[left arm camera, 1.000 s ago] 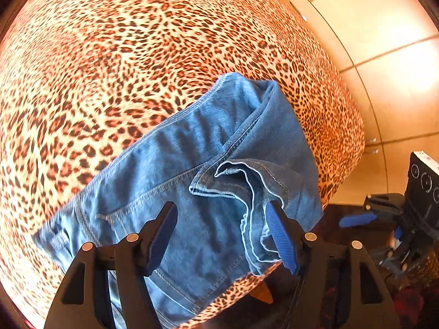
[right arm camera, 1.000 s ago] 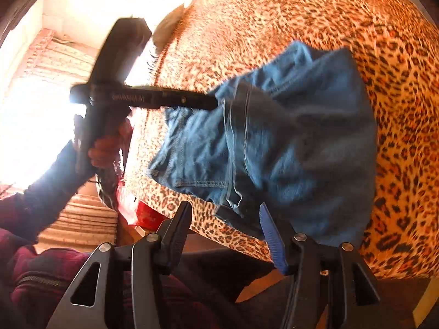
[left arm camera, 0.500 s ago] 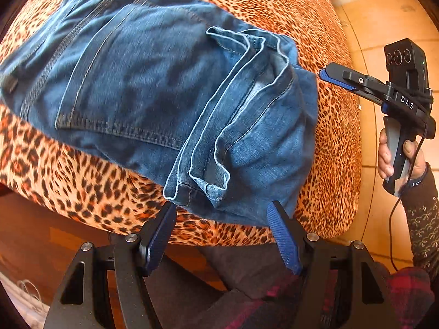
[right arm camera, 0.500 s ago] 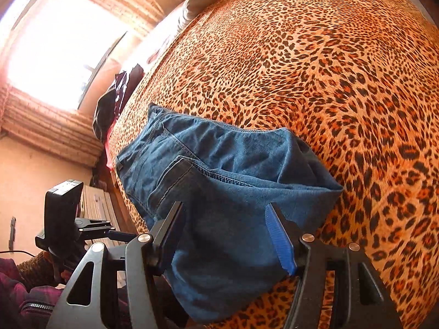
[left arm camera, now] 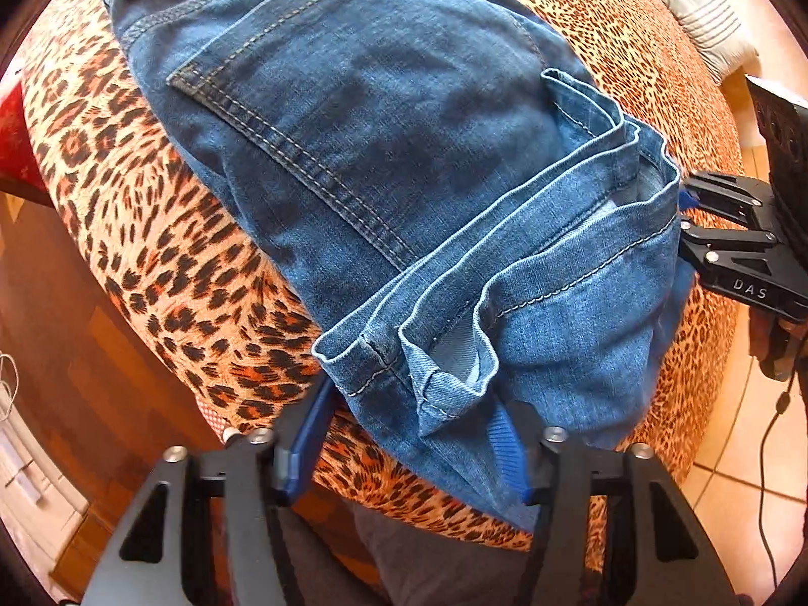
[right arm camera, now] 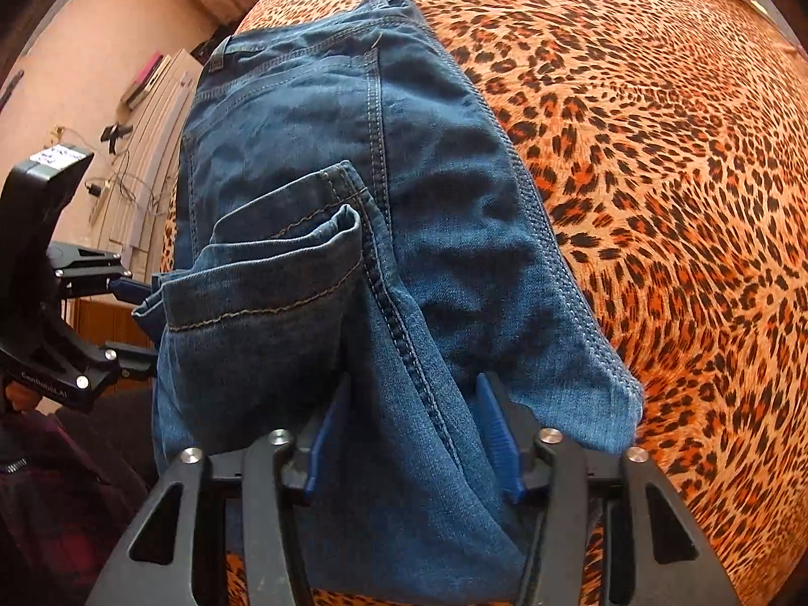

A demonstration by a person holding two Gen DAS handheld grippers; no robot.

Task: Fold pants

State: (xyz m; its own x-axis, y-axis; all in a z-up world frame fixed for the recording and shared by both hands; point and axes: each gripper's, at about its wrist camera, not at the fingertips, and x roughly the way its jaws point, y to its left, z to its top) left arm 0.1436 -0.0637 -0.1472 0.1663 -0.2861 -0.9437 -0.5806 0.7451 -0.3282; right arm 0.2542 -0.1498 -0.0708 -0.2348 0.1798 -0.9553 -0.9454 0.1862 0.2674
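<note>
Both my tongs have closed in on the pants (left arm camera: 384, 161) low in frame: left tongs (left arm camera: 411, 442) and right tongs (right arm camera: 411, 434) gape around denim, ready to grip for another fold.

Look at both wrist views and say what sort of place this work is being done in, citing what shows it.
Most likely a bedroom at home. The jeans lie on a wide surface under a leopard-print cover, probably a bed; a striped pillow lies at its far edge, and tiled floor shows beside it.
</note>
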